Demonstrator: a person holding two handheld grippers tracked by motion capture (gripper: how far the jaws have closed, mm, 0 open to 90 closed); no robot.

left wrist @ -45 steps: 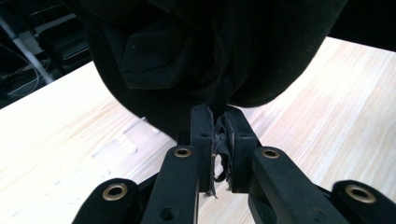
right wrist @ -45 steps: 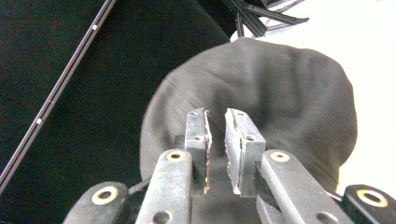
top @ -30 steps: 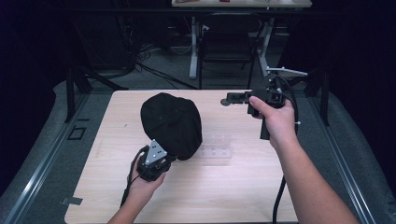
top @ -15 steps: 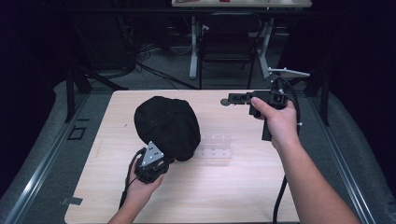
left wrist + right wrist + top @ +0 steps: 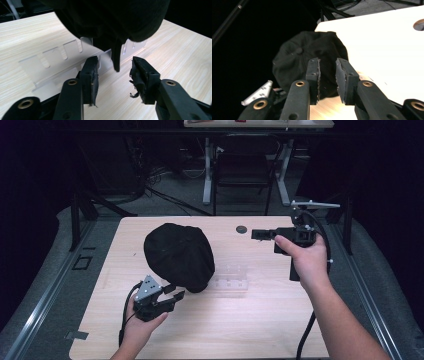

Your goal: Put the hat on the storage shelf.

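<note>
A black cap lies crown up on the wooden table, its near edge resting over a clear acrylic stand. My left gripper sits just in front of the cap. Its jaws have just been opening and now stand open. In the left gripper view the cap looms above and its black strap hangs between the open jaws of my left gripper without being pinched. My right gripper hovers at the right, pointing left at the cap. The jaws of my right gripper have just been opening, with nothing between them.
A small round hole marks the table's far side. The clear stand shows several slots. Table legs and cables crowd the dark floor behind. Grey floor borders the table on both sides.
The left gripper has let go of the cap's edge and opened, drawing back slightly. The cap slid a little left before that. The right gripper's jaws have widened.
</note>
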